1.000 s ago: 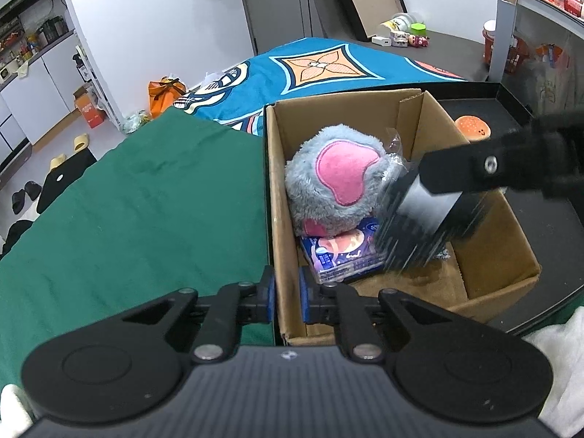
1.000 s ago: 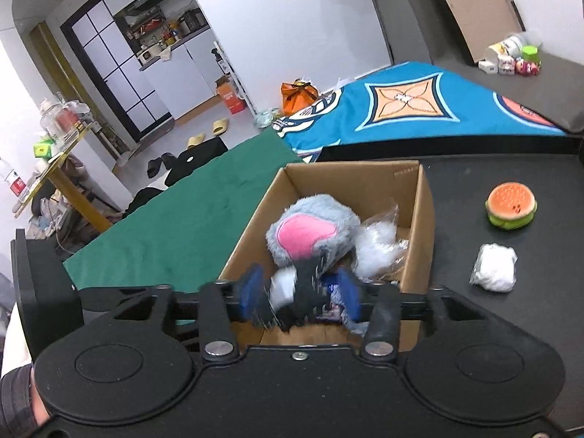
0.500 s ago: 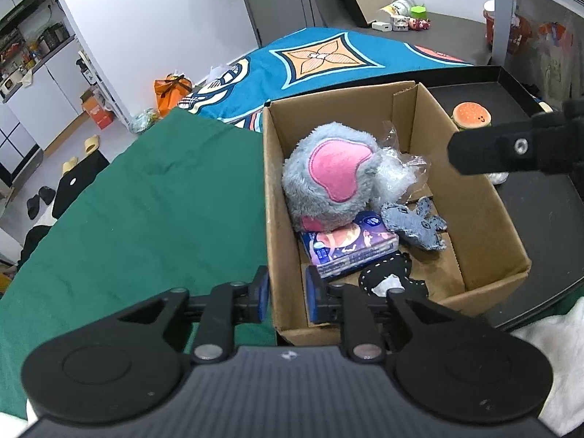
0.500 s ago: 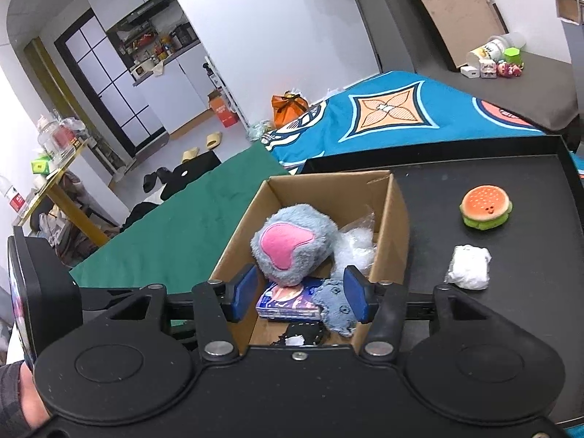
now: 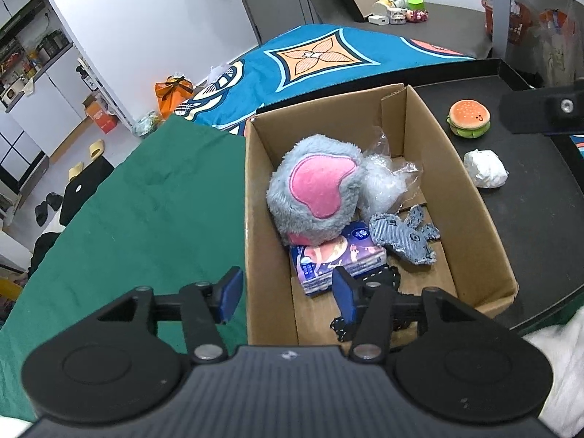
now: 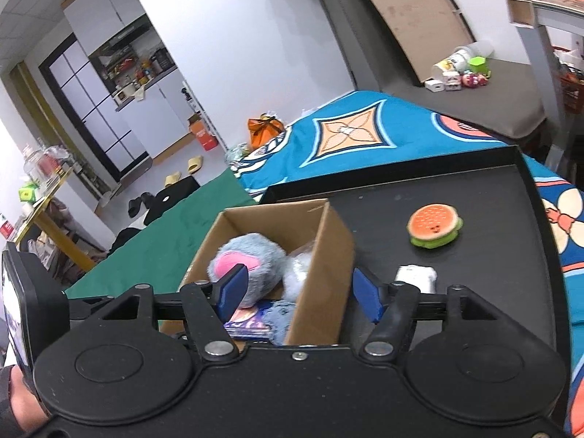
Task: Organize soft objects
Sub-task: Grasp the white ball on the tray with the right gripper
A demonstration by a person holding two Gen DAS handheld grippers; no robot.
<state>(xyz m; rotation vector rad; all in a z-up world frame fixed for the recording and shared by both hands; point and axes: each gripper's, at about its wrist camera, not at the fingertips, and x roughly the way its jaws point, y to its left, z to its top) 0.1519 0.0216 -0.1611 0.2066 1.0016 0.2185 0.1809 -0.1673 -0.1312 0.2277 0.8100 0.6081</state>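
- Moments earlier, the small denim toy (image 5: 403,233) had still been pinched between the right gripper's (image 6: 300,294) fingers over the cardboard box (image 5: 471,204); it now lay loose on the box floor, against the tissue pack (image 5: 337,261) and just beside the grey-and-pink plush (image 5: 312,191).
- Released of that load, the right gripper had drawn back and swung toward the tray side, its blue pads spread wide and holding nothing.
- Meanwhile the left gripper (image 5: 286,294), which a second before had been nearly closed at the box's near-left wall, had opened wide as well and gripped nothing; its pads stood either side of that wall.
- Also in the box sat a crinkled clear bag of white stuffing (image 5: 383,186) and a dark stitched piece (image 5: 387,277), perhaps a fabric patch, though it was largely hidden behind the left finger.
- Still outside, on the black tray (image 6: 511,189), were the burger toy (image 6: 434,226) and a white soft bundle (image 5: 485,168), well apart from the box.
- By this evidence one more item was stowed, and those two seemed the likely ones left to collect.
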